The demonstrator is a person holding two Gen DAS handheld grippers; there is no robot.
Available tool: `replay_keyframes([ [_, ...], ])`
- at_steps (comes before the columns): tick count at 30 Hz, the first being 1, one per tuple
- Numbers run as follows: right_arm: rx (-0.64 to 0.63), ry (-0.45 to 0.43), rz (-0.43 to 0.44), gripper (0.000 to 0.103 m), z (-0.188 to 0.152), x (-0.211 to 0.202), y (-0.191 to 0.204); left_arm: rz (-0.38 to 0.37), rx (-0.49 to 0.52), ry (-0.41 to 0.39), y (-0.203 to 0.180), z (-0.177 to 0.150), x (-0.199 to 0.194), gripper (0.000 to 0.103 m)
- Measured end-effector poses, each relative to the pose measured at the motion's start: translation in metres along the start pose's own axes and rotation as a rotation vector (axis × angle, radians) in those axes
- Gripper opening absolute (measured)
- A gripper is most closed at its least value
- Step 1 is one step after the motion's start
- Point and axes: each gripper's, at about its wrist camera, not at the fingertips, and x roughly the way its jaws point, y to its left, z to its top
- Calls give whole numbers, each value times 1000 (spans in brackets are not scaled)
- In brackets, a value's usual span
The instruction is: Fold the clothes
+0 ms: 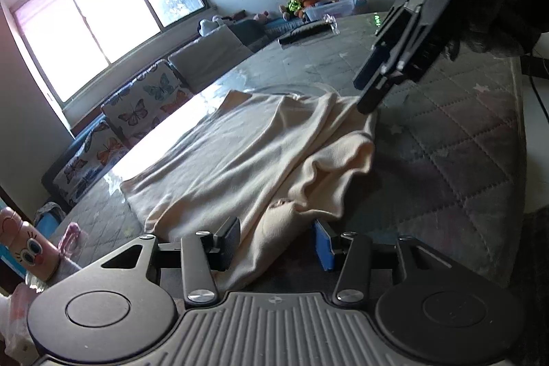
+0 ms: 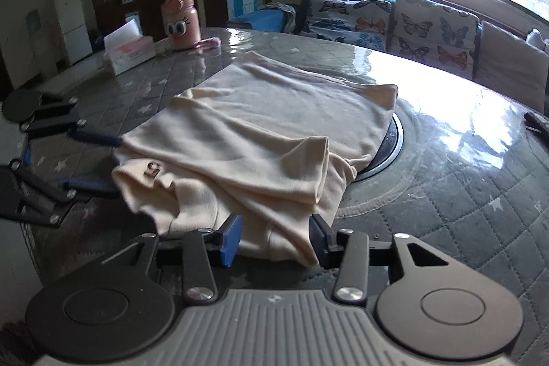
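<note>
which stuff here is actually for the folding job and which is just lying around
For the job:
cream garment
left gripper, open
right gripper, open

Just lying about:
pink bottle with cartoon eyes
tissue box
butterfly cushions
soft toys

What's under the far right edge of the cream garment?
A round metal-rimmed inset in the table pokes out from under the cream garment; most of it is covered, so its centre can't be seen.
</note>
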Motion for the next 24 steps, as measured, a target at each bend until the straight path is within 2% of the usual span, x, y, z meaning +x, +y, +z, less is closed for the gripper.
replay_keyframes([
  [1, -15, 0, 1, 46, -1, -2, 2, 2, -5, -5, 0, 2, 2, 42],
  [2, -29, 0, 1, 49, -2, -3, 3, 3, -14, -8, 1, 3, 4, 29],
  [4, -65, -4, 9, 54, -4, -7, 7, 22, -38, -5, 4, 8, 8, 11],
  [7, -112, -8, 31, 56, -5, -11, 14, 32, -114, -18, 18, 18, 10, 9],
  [11, -193, -24, 57, 66, -4, -8, 27, 55, -190, -29, 40, 32, 19, 9],
  [17, -258, -70, 46, 66, 9, 13, 40, 45, -245, -25, 57, 40, 30, 9],
  [21, -229, -54, 62, 55, 19, 32, 36, 27, -257, -27, 57, 37, 29, 9],
  [22, -217, -44, 69, 49, 20, 36, 34, 26, -258, -26, 57, 36, 28, 9],
  [23, -206, -35, 76, 38, 22, 39, 32, 22, -261, -25, 56, 34, 26, 12],
  [24, -194, -25, 83, 33, 24, 43, 31, 23, -261, -24, 55, 31, 24, 12],
])
